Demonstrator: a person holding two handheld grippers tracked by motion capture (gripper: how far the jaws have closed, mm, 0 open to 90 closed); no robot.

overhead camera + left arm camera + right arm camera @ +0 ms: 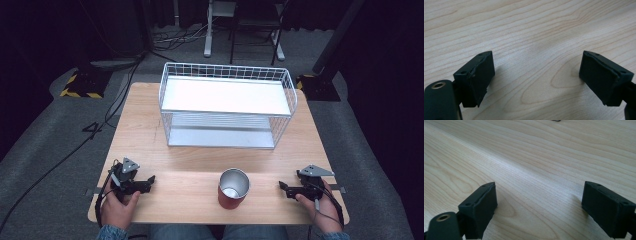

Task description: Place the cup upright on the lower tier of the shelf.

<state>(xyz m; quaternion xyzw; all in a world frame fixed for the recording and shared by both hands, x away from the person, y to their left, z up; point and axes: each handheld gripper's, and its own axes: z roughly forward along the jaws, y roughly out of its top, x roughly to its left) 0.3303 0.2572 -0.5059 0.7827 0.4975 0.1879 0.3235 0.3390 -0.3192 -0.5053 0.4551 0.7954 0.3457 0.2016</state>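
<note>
No readable writing or logos anywhere that I can spot, the cup's side is just plain red from up here. Counting stuff: one wooden table, one white wire rack with two shelves sitting toward the far side, and one red cup with a shiny metal inside, standing upright near the front edge, roughly in the middle. Two grippers, one per hand. The left gripper rests at the near left of the table, pointing right at the cup, and its own view shows the jaws spread wide over bare wood. The right gripper sits at the near right, pointing left, jaws likewise wide apart with nothing between them. The cup is between the two, touching neither.
</note>
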